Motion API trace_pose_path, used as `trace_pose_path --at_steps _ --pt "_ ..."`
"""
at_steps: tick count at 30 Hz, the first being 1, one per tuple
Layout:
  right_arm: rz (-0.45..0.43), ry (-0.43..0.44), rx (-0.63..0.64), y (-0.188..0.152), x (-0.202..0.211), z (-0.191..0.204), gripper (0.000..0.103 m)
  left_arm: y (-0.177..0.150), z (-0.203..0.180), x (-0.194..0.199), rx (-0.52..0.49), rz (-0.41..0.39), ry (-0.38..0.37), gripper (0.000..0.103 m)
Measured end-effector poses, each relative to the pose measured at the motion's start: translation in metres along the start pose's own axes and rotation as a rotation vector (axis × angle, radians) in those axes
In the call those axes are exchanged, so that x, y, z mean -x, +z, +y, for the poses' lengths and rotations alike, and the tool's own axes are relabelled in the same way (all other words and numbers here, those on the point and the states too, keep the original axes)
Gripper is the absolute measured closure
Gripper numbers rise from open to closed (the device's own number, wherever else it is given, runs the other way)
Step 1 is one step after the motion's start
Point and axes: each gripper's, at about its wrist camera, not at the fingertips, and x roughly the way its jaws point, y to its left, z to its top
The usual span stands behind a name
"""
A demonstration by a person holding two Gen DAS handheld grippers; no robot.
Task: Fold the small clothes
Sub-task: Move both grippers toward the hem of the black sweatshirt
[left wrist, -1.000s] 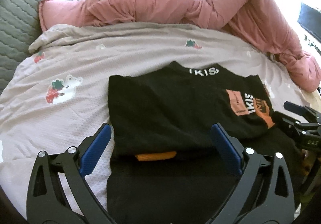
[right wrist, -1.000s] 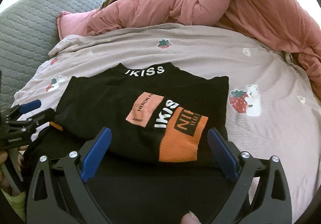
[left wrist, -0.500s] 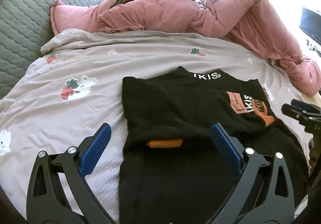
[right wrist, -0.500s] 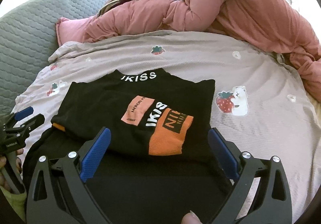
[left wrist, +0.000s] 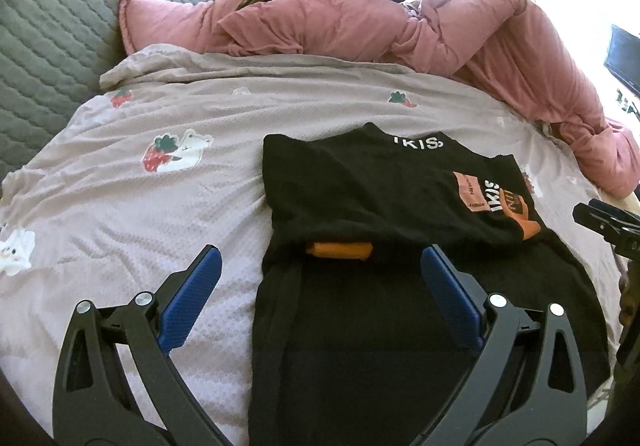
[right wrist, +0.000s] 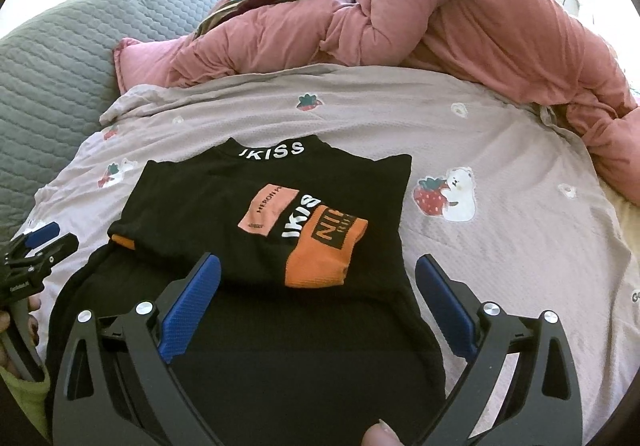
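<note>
Nearest, left claw and right claw both spread wide and empty above the unfolded lower half of the black shirt. Just beyond, sleeves already folded across the chest, garment flat on the bed sheet. Probably mid-fold: next, pinching the near hem at both corners and carrying it up toward the collar.

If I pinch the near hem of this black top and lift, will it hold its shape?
Probably not: the black top lies limp and creased, so it should droop. Its folded sleeves may slide open. It looks light, yet could drag on the textured bedsheet.
</note>
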Motion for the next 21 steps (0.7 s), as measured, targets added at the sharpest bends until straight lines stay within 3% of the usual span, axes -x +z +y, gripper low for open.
trace_pose_path --at_steps 21 --pt "0.006 0.013 -0.006 -0.019 0.025 -0.019 0.006 -0.026 0.013 0.026 0.015 0.05 0.068 0.01"
